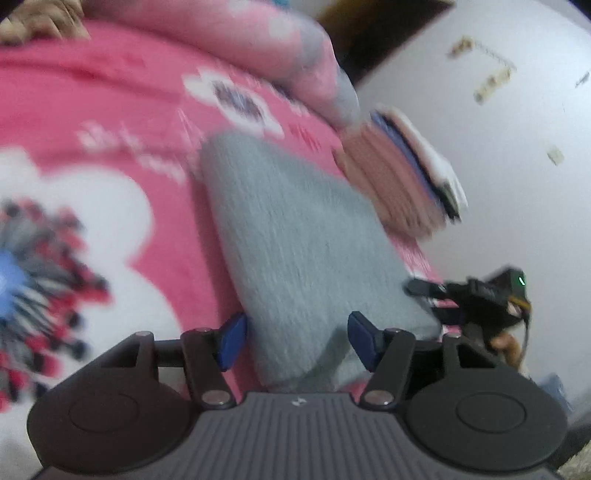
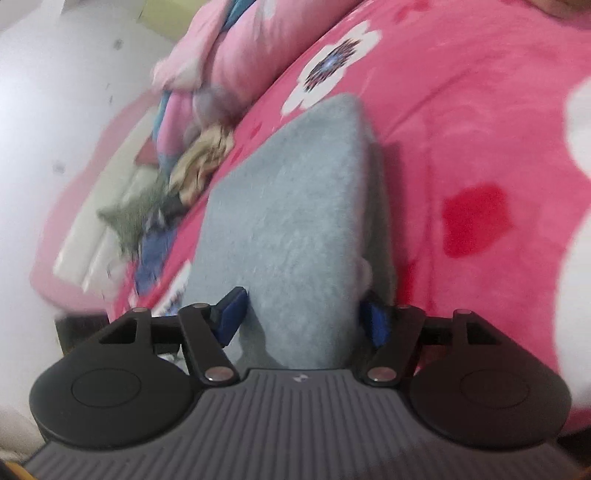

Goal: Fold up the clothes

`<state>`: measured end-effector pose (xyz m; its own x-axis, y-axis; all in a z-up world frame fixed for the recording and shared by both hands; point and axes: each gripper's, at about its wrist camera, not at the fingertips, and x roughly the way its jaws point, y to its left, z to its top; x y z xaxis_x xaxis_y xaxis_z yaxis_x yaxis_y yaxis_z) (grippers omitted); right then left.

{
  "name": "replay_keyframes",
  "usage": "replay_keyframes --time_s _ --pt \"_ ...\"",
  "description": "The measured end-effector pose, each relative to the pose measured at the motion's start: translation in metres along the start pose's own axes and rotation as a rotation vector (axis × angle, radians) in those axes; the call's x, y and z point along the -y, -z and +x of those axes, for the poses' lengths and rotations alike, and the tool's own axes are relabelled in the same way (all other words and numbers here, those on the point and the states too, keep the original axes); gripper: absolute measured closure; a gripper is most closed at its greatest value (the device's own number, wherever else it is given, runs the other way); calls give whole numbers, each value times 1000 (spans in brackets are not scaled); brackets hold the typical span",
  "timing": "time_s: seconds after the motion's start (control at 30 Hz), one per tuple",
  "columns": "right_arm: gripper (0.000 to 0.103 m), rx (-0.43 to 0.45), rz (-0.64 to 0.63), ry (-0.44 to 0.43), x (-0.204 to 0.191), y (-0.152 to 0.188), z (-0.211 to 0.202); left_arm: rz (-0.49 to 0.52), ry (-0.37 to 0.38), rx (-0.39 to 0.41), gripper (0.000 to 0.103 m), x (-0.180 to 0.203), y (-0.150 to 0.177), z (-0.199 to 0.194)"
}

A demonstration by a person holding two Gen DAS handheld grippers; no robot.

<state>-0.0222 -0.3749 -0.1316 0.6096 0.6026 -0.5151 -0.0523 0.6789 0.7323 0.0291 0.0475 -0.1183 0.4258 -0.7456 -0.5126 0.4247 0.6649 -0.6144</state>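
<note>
A thick folded grey garment [image 1: 295, 236] lies lengthwise on a pink flowered blanket [image 1: 110, 110]. In the left wrist view its near end sits between the blue pads of my left gripper [image 1: 297, 332], which is shut on it. The right wrist view shows the same grey garment [image 2: 295, 206] filling the gap of my right gripper [image 2: 301, 314]; both pads press its sides, and the right pad is partly hidden by the cloth. The right gripper [image 1: 424, 295] also shows in the left wrist view at the garment's right edge. Both views are motion-blurred.
A stack of folded clothes [image 1: 399, 177] sits at the blanket's right edge, below a rolled pink quilt [image 1: 295, 55]. A person's hand [image 1: 37, 22] rests at the top left. Loose unfolded clothes [image 2: 199, 158] are heaped left of the garment. The pale floor [image 1: 498, 166] lies beyond the bed.
</note>
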Motion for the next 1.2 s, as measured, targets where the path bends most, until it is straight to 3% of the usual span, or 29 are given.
replay_keyframes --time_s 0.13,0.27,0.3,0.33,0.43,0.53,0.63,0.73,0.8,0.9,1.03,1.17,1.2 --pt "31 118 -83 22 -15 -20 -19 120 -66 113 36 19 -17 -14" --pt "31 132 -86 55 -7 -45 5 252 -121 123 35 43 -29 13" --pt "34 125 -71 67 -2 -51 16 281 -144 117 35 49 -30 24" --pt "49 116 -56 68 3 -54 24 306 -179 104 35 53 -31 36" --pt "73 122 -46 48 7 -53 37 374 -262 89 35 61 -32 58" --pt "77 199 -177 36 -8 -42 26 423 -283 90 34 57 -29 63" --pt "72 183 -285 11 -16 -33 27 418 -274 79 34 46 -30 66" --pt "58 144 -296 54 -9 -31 36 394 -254 80 34 37 -34 65" --pt "56 142 -286 47 -2 -31 38 376 -230 75 34 32 -39 64" --pt "71 170 -339 2 -2 -27 34 355 -208 67 34 24 -45 64" --pt "78 244 -526 31 -23 -16 27 302 -190 46 32 11 -53 68" --pt "76 331 -680 91 -46 -3 26 249 -189 13 30 1 -55 72" --pt "68 343 -704 114 -47 1 28 241 -195 2 29 0 -56 74"
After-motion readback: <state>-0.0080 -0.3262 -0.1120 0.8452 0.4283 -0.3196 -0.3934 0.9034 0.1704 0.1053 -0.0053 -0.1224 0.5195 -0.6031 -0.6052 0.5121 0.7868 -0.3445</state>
